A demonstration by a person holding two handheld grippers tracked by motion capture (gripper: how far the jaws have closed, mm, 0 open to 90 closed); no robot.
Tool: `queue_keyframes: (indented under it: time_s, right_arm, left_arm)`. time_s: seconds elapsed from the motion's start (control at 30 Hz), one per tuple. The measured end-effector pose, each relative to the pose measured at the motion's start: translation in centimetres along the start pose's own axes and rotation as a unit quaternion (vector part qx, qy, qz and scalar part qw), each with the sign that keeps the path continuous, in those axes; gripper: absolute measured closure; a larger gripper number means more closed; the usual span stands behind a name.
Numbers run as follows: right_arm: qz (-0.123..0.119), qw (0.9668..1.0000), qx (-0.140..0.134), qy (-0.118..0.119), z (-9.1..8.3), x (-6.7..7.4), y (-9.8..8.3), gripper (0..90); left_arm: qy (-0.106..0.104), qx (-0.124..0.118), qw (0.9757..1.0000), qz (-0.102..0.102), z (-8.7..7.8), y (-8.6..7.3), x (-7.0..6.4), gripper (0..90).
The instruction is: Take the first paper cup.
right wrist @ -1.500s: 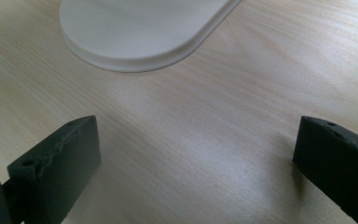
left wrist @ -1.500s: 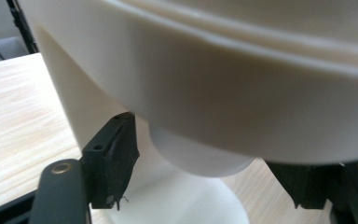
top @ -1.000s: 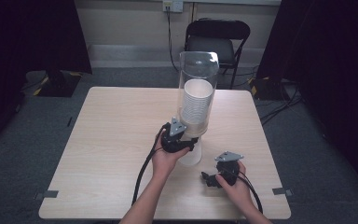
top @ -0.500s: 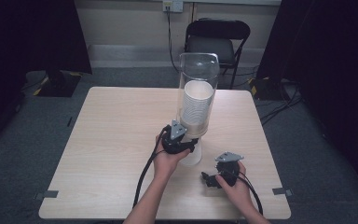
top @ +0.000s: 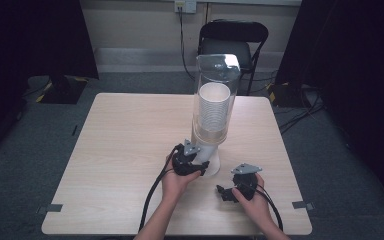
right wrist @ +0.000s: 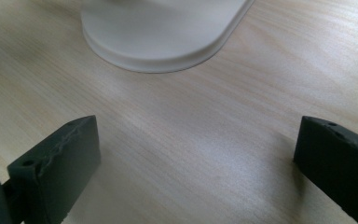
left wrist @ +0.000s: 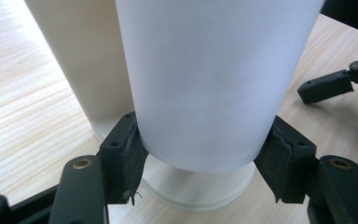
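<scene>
While I watch from above: a clear cup dispenser (top: 215,95) stands upright on the desk (top: 125,145), with a stack of cups inside.
Left tool (top: 200,167): my pads are clamped on both sides of a white paper cup (left wrist: 209,79) that hangs from the dispenser's bottom.
Cup position: just above the dispenser's white base (left wrist: 196,189).
Right tool (right wrist: 196,163): I have its jaws spread wide with nothing between them, low over the desk just beside the base.
</scene>
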State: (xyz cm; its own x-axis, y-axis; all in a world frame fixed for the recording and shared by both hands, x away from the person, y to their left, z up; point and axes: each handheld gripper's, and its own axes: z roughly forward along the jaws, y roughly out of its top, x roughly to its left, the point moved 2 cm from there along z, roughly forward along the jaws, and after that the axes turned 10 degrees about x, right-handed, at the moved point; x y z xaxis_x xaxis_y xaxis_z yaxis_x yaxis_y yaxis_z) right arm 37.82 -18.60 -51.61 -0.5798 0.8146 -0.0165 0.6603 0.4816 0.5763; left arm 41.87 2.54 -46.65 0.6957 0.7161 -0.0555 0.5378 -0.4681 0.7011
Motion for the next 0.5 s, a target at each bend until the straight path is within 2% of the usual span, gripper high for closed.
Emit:
queue_keyframes:
  time_s: [0.13,0.2,0.27,0.3,0.43,0.47,0.5]
  right_arm:
    - [-0.001,1.0000,0.000,0.002,0.0,0.0,0.0,0.2]
    - [-0.001,1.0000,0.000,0.001,-0.1,0.0,-0.1,0.2]
    - [0.000,1.0000,0.000,0.003,-0.1,0.0,-0.2,0.2]
    - [-0.002,1.0000,0.001,0.002,-0.2,0.0,-0.2,0.2]
    - [0.002,1.0000,0.004,0.000,-0.3,0.0,-0.2,0.4]
    - [0.000,1.0000,0.009,-0.002,-0.5,-0.1,-0.2,8.5]
    - [-0.003,1.0000,0.003,-0.003,-0.9,-0.2,-0.1,18.5]
  left_arm:
    - [-0.008,0.017,0.9998,0.007,0.3,-1.2,0.0,37.6]
    - [-0.006,0.016,0.9998,0.008,0.3,-1.5,-0.1,37.6]
    - [-0.011,0.017,0.9997,0.016,0.5,-2.2,-0.4,37.6]
    - [-0.011,0.026,0.9993,0.025,0.4,-2.3,-0.4,37.6]
    - [-0.019,0.026,0.9990,0.030,0.5,-2.8,-0.7,37.6]
    - [-0.021,0.034,0.9988,0.029,0.4,-3.0,-0.9,37.5]
    - [-0.022,0.031,0.9986,0.037,0.4,-3.1,-0.9,37.5]
